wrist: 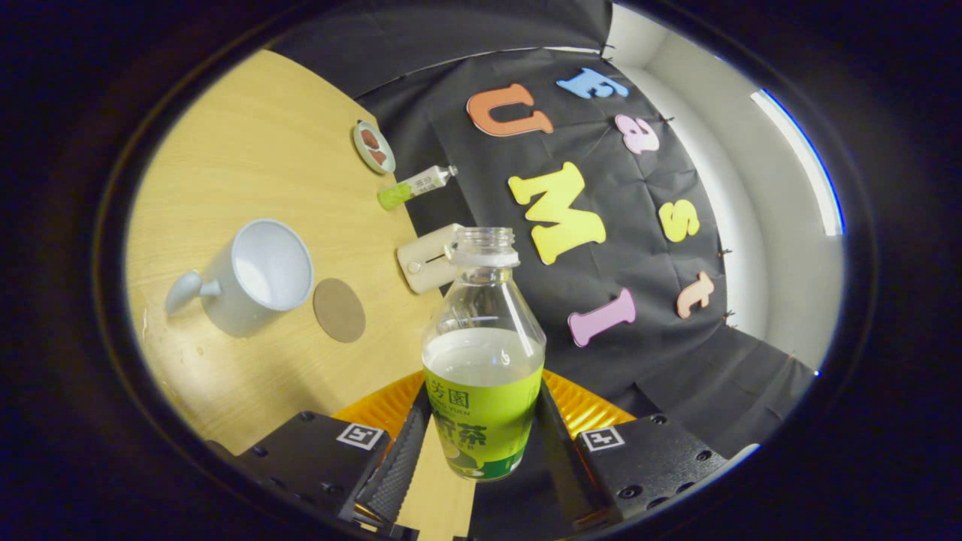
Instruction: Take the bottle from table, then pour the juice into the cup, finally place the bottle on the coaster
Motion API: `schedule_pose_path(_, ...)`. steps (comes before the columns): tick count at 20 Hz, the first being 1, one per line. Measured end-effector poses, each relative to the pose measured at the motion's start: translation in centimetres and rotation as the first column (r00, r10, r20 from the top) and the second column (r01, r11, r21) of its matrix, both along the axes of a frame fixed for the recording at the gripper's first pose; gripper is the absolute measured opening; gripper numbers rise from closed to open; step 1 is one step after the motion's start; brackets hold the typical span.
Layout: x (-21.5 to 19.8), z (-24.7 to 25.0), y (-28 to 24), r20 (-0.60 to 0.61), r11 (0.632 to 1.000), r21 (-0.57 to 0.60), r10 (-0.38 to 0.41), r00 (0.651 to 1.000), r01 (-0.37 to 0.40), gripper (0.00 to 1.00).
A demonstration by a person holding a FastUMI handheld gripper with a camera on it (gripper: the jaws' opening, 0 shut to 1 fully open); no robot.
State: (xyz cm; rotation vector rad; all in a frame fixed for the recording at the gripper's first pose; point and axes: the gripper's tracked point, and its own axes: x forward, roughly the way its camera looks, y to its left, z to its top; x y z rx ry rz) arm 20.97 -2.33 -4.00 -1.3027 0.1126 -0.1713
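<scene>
Tongs clamp bottle, base hidden.

Bottle base (behind the tongs) is hidden.

the camera rides the gripper, looking forward along its fingers, rolled sideways. the table stretches ahead; the bottle sits close.

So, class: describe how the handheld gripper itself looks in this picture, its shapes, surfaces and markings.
The two-finger gripper has two long jaws with ribbed, textured inner faces. Each sits on a boxy black block with visible screws and a square black-and-white marker tag on top. Behind them is a ridged orange panel.
</scene>
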Motion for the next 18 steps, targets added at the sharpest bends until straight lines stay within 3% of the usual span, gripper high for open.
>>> schedule_pose_path(10, -0.5, 0.8, 0.8, 0.02, 0.975, -0.216, -0.037, 0.999, 0.04, 0.81)
schedule_pose_path(18, -0.9, 1.9, 0.6, 0.03, 0.954, -0.295, -0.055, 0.998, 0.061, 0.81)
